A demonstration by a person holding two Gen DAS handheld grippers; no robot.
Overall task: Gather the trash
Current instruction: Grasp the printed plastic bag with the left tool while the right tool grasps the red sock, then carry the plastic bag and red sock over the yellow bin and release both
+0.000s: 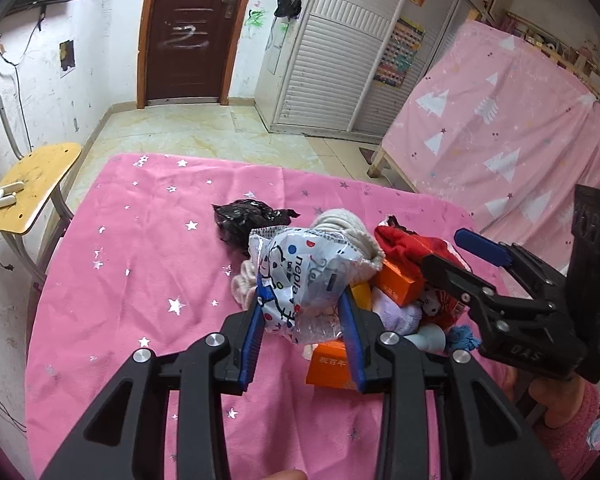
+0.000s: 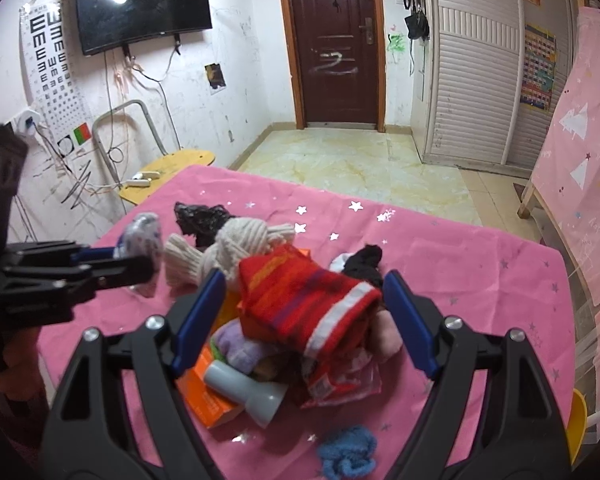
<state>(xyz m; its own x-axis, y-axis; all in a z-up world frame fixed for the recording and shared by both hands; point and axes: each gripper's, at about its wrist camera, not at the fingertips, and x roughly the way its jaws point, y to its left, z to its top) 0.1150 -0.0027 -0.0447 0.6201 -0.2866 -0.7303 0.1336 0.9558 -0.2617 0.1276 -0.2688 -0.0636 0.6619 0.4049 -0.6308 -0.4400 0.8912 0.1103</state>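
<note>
Left wrist view: wrapper point(image 1: 296, 280) covers most of the pile behind it; I only see corners of the orange box point(image 1: 330, 364) under my left gripper point(image 1: 306, 320). Print on the box too small to read. Right gripper point(image 1: 452, 258) body cut off at frame edge. Right wrist view: red sock point(image 2: 300, 300) hides whatever's beneath; blue cloth point(image 2: 346, 456) clipped by bottom edge; grey tube point(image 2: 244, 388) base hidden under the pile.

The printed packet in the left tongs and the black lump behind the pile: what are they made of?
The printed packet looks like thin glossy plastic film: it crumples, shines, and turns clear near its lower end. The black lump seems to be a thin plastic bag, wrinkled with shiny highlights, though that's less certain.
</note>
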